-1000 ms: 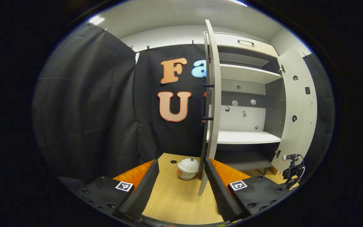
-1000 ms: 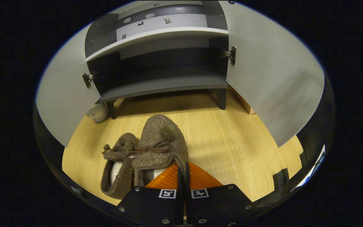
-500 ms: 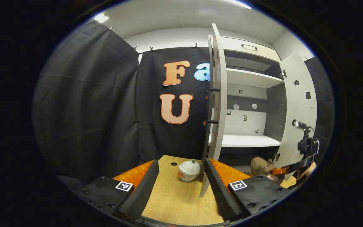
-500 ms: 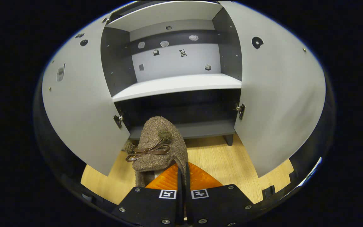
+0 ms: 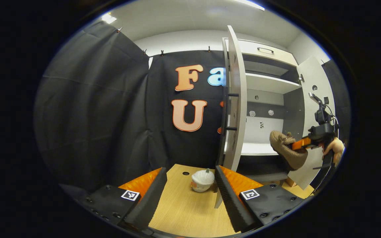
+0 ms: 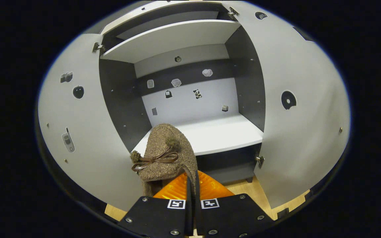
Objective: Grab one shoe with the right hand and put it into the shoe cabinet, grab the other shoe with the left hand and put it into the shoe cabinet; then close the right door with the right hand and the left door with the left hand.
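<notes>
So the right hand-held gripper (image 6: 192, 185) has lifted the shoe (image 6: 165, 152) off the floor, clamped on its rim, now level with the cabinet's white shelf (image 6: 220, 134). Placement looks next. Left hand-held gripper (image 5: 190, 195) hangs open, empty, by the left door (image 5: 238, 99).

black screw-studded left gripper (image 5: 190, 195) base plates, square coded markers, possibly ribbed fingers
</notes>
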Available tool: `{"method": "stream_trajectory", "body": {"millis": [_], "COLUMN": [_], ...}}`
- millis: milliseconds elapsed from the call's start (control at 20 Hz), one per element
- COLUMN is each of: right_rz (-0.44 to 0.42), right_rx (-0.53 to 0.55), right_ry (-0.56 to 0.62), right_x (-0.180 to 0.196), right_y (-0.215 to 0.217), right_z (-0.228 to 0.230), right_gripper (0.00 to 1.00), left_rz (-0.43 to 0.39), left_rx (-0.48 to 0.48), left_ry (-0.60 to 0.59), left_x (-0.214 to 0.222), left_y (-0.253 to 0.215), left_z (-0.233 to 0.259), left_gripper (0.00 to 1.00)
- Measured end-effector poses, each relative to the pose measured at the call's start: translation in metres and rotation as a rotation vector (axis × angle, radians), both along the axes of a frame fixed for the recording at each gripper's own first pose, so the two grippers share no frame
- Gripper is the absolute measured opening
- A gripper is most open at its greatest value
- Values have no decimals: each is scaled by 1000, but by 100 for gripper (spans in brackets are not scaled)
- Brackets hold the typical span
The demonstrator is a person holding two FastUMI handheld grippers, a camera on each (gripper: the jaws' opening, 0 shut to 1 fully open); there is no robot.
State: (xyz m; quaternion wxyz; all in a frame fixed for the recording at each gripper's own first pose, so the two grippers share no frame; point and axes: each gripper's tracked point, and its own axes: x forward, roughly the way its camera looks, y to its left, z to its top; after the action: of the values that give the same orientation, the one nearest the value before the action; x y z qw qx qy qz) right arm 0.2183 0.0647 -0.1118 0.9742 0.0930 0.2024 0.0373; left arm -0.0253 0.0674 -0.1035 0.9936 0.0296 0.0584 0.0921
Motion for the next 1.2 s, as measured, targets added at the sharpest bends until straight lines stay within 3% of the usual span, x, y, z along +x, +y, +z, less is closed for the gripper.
{"method": "stream_trajectory", "body": {"millis": [300,750,1000,1050,1200], "right_rz": [-58,-180,-185,-185,-138], "right_rx": [-4,7,-18,-27,-16], "right_ry": [-30,26,26,4,-24], "right_x": [88,217,219,217,195], "right_y": [-11,-44,-50,-50,-43], "right_z": [11,-7,-13,-7,9], "right_gripper": [2,2,23,24,41], "left_rz": [18,53,85,79,41], "left_rx": [2,10,4,-10,-32], "left_ry": [15,60,87,95,91], "left_x": [6,14,14,14,17], "left_y": [10,14,17,12,-3], "left_z": [-12,-17,-19,-23,-25], "left_gripper": [96,95,95,95,96]}}
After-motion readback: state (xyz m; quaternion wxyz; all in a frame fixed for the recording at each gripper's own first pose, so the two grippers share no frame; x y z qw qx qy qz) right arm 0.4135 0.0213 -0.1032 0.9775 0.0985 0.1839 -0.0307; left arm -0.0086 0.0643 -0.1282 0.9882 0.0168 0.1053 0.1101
